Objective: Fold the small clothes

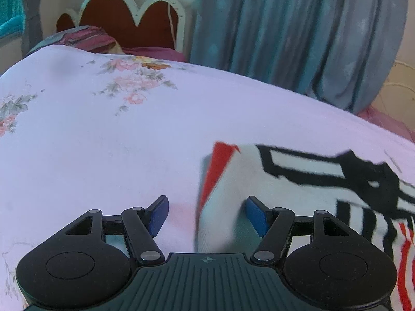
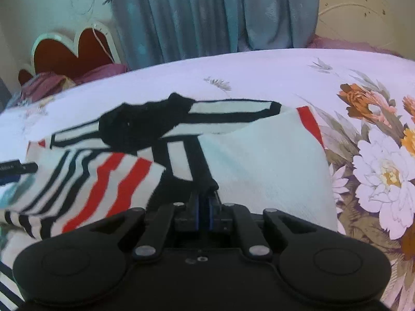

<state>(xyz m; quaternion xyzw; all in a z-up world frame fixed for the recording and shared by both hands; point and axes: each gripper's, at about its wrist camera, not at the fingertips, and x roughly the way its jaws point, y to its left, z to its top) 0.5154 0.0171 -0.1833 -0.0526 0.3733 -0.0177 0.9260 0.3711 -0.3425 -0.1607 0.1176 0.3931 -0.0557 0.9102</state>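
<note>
- Left wrist view: the left gripper [image 1: 206, 215] hovers low over a floral bedsheet [image 1: 103, 142], its blue pads [image 1: 158, 216] spread wide apart and holding nothing.
- A white garment [image 1: 298, 194] with black and red stripes lies on the sheet to the right; its red-edged corner reaches between the pads, touching neither.
- Far behind stand a scalloped headboard [image 1: 124, 13] and blue curtain [image 1: 298, 31].
- Right wrist view: the right gripper [image 2: 206, 207] has its pads pressed together, pinching a black-edged fold of the garment [image 2: 259, 160].
- The garment spreads across the sheet [image 2: 259, 77], left of large printed flowers.
- The left gripper's tip [image 2: 15, 169] shows at the far left edge.
</note>
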